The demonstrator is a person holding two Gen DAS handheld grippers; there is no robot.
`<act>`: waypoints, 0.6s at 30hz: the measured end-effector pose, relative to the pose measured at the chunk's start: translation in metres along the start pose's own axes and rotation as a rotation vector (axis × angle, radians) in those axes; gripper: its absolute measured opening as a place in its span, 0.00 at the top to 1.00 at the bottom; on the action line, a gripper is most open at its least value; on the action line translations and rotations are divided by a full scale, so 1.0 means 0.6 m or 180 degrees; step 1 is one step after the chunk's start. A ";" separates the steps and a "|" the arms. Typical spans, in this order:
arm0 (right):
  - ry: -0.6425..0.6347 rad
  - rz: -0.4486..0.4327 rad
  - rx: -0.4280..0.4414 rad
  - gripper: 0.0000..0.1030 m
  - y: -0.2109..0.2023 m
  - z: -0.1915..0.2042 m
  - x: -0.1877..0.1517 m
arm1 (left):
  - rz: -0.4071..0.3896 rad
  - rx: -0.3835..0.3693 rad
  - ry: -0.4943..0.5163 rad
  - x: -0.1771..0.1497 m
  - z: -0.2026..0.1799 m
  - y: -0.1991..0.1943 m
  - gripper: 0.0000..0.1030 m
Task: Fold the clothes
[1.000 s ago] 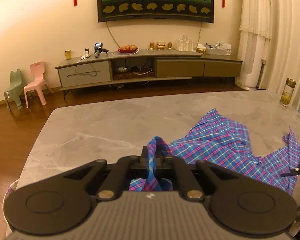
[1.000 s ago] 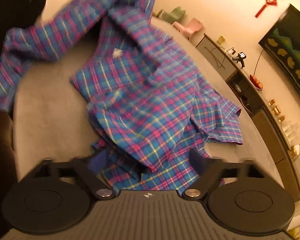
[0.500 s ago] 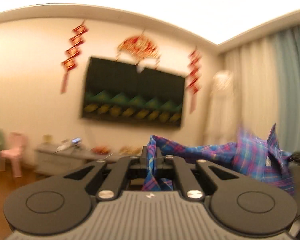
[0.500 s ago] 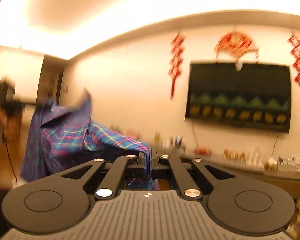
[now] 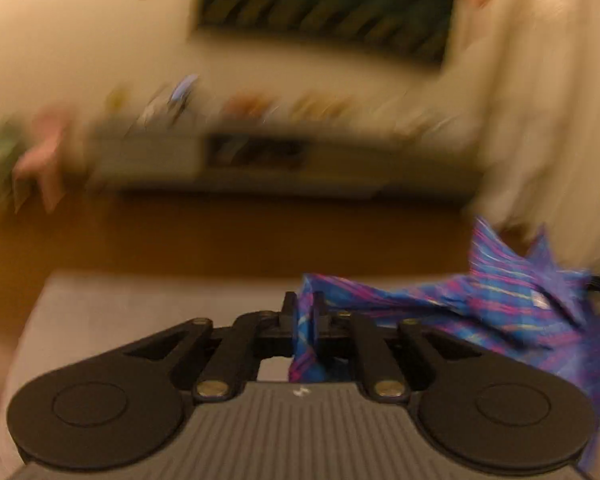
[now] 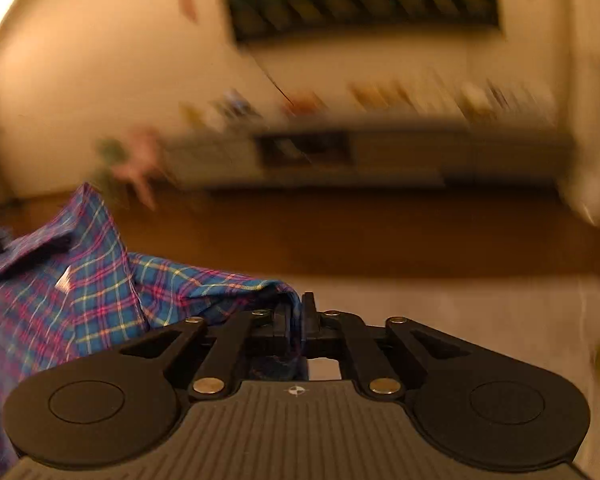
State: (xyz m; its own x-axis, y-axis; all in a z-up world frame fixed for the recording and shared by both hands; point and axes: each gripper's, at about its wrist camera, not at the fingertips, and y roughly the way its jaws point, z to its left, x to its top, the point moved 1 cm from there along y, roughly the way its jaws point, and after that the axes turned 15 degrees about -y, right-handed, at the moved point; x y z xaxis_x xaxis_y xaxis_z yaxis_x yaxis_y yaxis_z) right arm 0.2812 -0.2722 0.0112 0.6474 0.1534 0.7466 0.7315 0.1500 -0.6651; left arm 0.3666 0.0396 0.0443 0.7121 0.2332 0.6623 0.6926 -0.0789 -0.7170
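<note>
A blue and pink plaid shirt [image 5: 520, 304] hangs stretched between my two grippers above the grey marble table [image 5: 140, 304]. My left gripper [image 5: 304, 312] has a fold of the shirt pinched between its fingers, and its jaws are opening slightly. From there the cloth runs off to the right. In the right wrist view my right gripper [image 6: 299, 312] pinches another edge of the shirt [image 6: 92, 292], its jaws also easing open. The collar and a white label show at the left. Both views are motion-blurred.
Beyond the table's far edge [image 6: 460, 304] lie a wooden floor, a long TV cabinet [image 5: 300, 160] with a dark screen above it, small pink and green chairs [image 5: 40, 160] at the left and pale curtains [image 5: 540, 120] at the right.
The right gripper shut on the shirt and both grippers swung it up off the table. Both views have since tipped from the upper wall back down to the tabletop.
</note>
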 end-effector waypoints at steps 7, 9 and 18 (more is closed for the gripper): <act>0.0264 0.0244 -0.0180 0.53 0.094 -0.002 -0.150 | 0.0016 -0.0004 0.0130 -0.141 0.052 0.007 0.55; 0.0112 0.0100 0.0036 0.28 0.031 0.050 -0.191 | 0.0050 -0.0343 0.0289 -0.193 0.049 -0.056 0.49; -0.0591 0.0303 0.0912 0.10 -0.186 0.323 -0.401 | 0.0459 -0.0558 0.0816 -0.376 -0.044 -0.088 0.18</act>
State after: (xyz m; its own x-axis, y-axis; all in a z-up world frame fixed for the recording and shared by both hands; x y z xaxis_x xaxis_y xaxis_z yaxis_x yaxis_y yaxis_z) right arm 0.0024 -0.1364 -0.0971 0.6405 0.3510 0.6830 0.5630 0.3903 -0.7285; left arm 0.1724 -0.0344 -0.0618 0.7944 -0.0421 0.6059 0.5761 -0.2639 -0.7736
